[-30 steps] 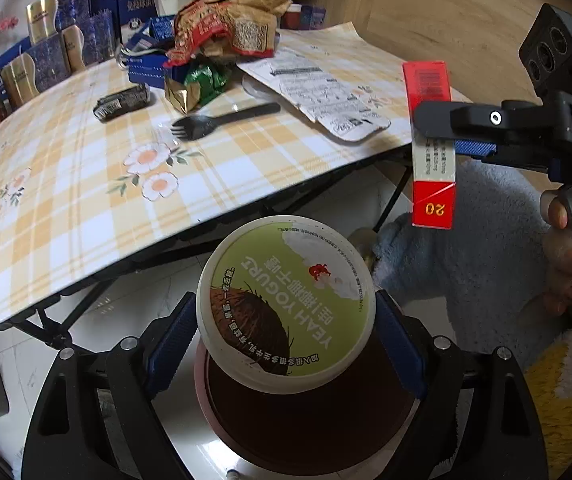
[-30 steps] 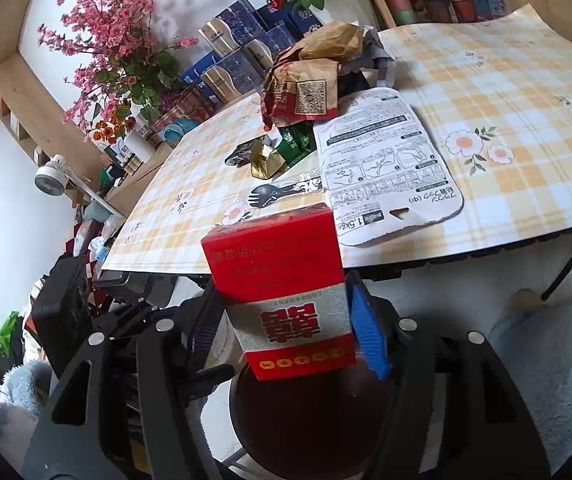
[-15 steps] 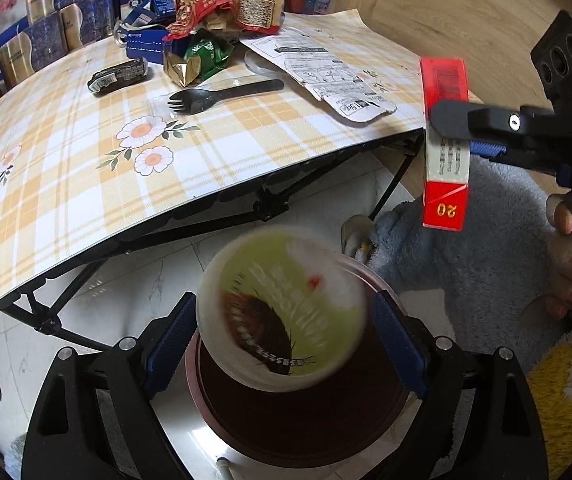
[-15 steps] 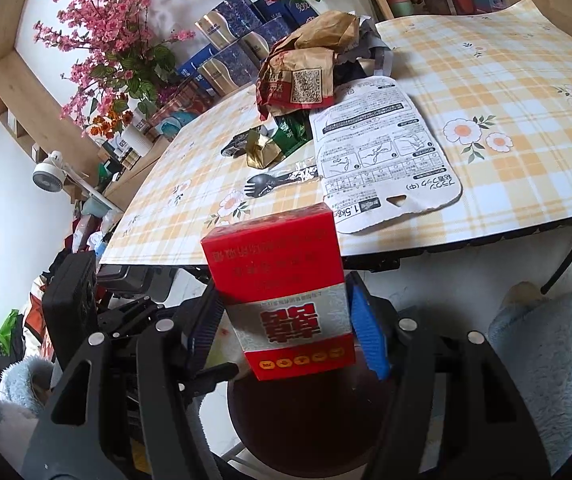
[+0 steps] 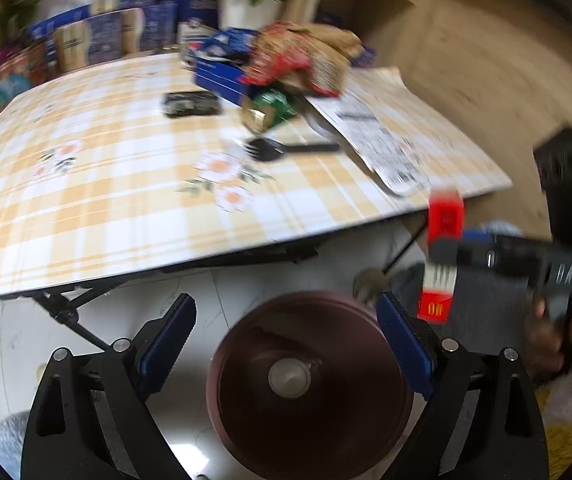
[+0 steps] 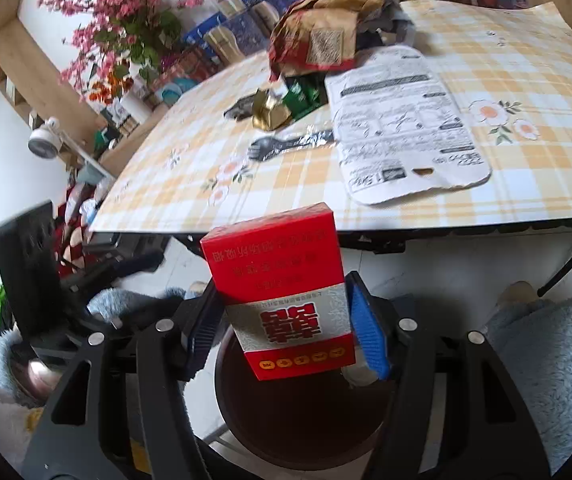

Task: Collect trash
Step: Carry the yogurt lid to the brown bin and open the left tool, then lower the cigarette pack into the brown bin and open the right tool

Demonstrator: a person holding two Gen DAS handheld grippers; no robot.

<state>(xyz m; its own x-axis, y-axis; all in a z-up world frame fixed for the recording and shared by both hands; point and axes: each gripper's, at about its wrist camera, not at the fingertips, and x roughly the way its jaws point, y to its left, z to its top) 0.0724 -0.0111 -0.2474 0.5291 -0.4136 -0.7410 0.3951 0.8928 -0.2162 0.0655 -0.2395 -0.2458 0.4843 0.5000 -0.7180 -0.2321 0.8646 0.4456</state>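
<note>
Above the bin point(image 5: 310, 384) rim, left jaws just opened, empty

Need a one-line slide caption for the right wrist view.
Right tongs grip a red-and-silver cardboard pack above a dark brown round bin, with litter left on the yellow plaid table.

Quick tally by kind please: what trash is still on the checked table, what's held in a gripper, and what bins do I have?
Crumpled paper food bags: 1 pile
Green-and-gold foil wrappers: 1 cluster
Black plastic fork: 1
White printed flat pouch: 1
Black sachet: 1
Red cigarette box, in right gripper: 1
Dark brown round bin: 1
Total: 7
</note>
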